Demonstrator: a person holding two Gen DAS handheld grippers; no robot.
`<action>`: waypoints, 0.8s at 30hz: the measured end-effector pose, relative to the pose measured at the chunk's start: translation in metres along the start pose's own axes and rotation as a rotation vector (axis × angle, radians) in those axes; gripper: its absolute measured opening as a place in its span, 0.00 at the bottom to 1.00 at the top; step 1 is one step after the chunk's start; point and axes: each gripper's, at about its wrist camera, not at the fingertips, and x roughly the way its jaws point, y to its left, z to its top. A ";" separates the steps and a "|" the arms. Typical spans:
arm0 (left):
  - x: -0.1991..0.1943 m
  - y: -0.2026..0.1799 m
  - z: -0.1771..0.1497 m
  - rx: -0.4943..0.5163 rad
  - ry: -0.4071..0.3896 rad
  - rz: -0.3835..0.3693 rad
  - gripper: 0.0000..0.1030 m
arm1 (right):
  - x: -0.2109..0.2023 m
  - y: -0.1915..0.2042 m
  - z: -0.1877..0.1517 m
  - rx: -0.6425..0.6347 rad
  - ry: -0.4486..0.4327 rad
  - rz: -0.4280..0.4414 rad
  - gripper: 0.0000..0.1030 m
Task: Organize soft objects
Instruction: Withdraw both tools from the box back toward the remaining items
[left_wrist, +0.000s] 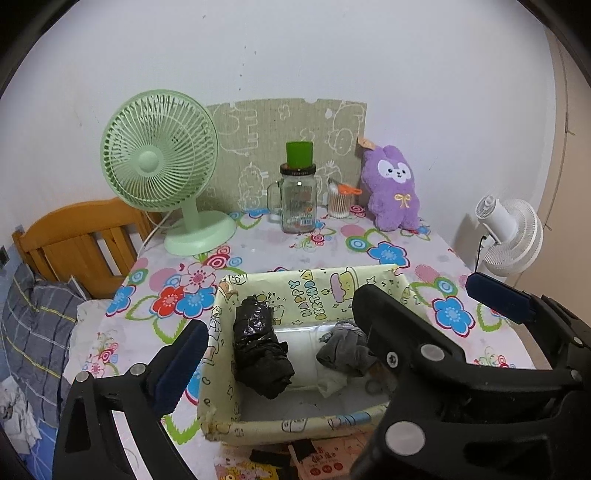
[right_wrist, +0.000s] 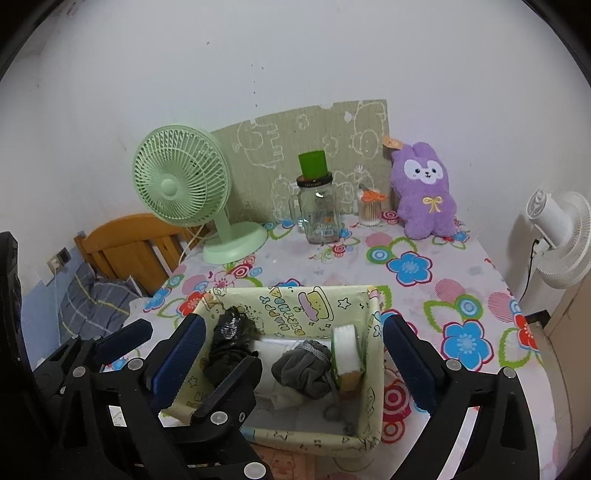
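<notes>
Two hand-held grippers hang over a paper-wrapped box (left_wrist: 295, 424) near the front edge of a flower-print table (left_wrist: 295, 251). Both stand wide open with nothing between their fingers. The left gripper (left_wrist: 328, 325) frames the box from its left side, and the right gripper (right_wrist: 293, 354) straddles it from the front.

Inside the box lie a black bundle (left_wrist: 260, 350) at the left and a grey bundle (left_wrist: 345, 354) toward the right. The two are apart, with a white sheet (left_wrist: 299, 339) showing between them. The right-wrist view adds a white roll (right_wrist: 347, 354) standing against the box's right wall, just beside the grey bundle.

By the look of it, much of the sorting is done: at least two soft pieces already sit in the box and neither gripper carries anything.

A purple plush toy (left_wrist: 393, 188) remains upright at the back right of the tabletop, well apart from the box, and may be the soft item left to move. A green fan (left_wrist: 162, 173), a glass jar (left_wrist: 297, 201) with a green cup (left_wrist: 299, 153) on it and a tub of cotton swabs (left_wrist: 340, 201) line the back edge. A white fan (left_wrist: 511, 236) stands beyond the right edge.
</notes>
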 end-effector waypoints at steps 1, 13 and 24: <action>-0.004 -0.001 -0.001 0.001 -0.006 0.000 0.97 | -0.004 0.000 0.000 -0.002 -0.007 -0.001 0.97; -0.042 -0.013 -0.008 0.007 -0.061 0.007 0.97 | -0.049 0.004 -0.005 -0.016 -0.061 -0.007 1.00; -0.066 -0.021 -0.021 0.007 -0.081 0.003 0.97 | -0.081 0.006 -0.018 -0.031 -0.084 -0.021 1.00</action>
